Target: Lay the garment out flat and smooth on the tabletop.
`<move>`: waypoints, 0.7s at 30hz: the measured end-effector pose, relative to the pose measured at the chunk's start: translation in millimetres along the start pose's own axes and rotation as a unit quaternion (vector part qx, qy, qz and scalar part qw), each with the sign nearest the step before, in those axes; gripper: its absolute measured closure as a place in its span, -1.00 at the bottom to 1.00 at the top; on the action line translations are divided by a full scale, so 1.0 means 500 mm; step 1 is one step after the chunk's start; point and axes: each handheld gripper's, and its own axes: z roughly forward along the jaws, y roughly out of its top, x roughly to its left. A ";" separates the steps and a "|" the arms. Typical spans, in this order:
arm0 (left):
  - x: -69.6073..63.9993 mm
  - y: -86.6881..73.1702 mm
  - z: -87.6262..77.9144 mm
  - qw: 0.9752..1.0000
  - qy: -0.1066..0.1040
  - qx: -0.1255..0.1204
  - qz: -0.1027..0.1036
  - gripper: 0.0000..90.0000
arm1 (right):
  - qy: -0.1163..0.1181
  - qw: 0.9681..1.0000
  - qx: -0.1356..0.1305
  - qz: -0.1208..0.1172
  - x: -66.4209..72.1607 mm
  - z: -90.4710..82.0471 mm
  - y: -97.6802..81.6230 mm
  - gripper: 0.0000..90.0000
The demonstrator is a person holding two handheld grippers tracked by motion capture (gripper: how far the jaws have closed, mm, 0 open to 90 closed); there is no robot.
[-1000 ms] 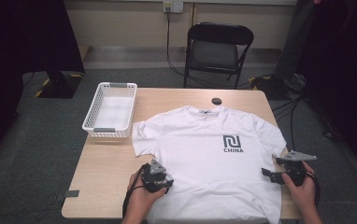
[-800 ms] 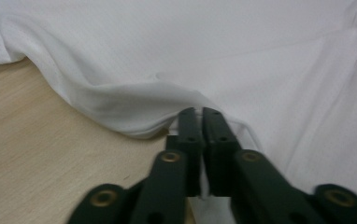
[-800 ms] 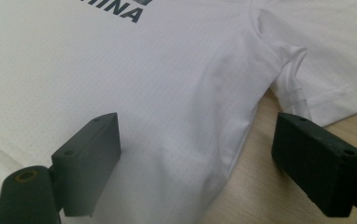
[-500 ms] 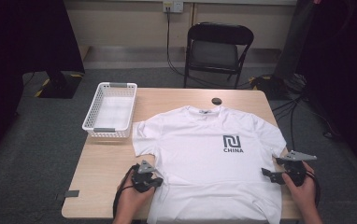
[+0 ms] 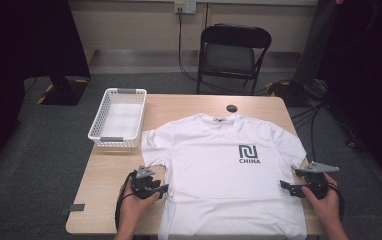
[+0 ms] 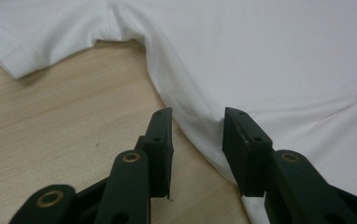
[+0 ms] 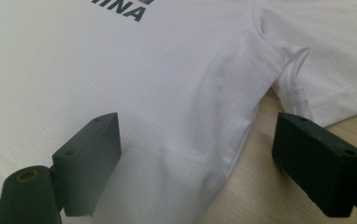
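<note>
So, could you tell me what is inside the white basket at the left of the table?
The white basket looks empty in the high view: only its pale slotted floor shows. The strip of floor just behind its near wall is covered, so a small flat item there cannot be ruled out.

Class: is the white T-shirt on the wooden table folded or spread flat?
Spread flat: the white T-shirt lies face up, both sleeves out, logo showing.
</note>
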 end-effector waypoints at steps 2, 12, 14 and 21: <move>-0.004 -0.002 0.010 1.000 -0.001 0.010 0.006 0.48 | 0.001 1.000 0.000 -0.001 -0.001 0.000 0.000 -0.68; 0.033 -0.015 -0.025 0.999 -0.018 0.000 0.035 0.96 | 0.003 1.000 0.000 -0.003 -0.002 0.000 0.000 -0.68; 0.043 -0.024 -0.037 1.000 -0.017 -0.006 0.024 0.83 | 0.004 1.000 0.000 -0.003 -0.002 0.000 0.000 -0.68; -0.023 -0.053 -0.063 0.999 -0.028 -0.002 0.026 0.20 | 0.003 1.000 0.000 -0.004 -0.002 0.000 0.000 -0.68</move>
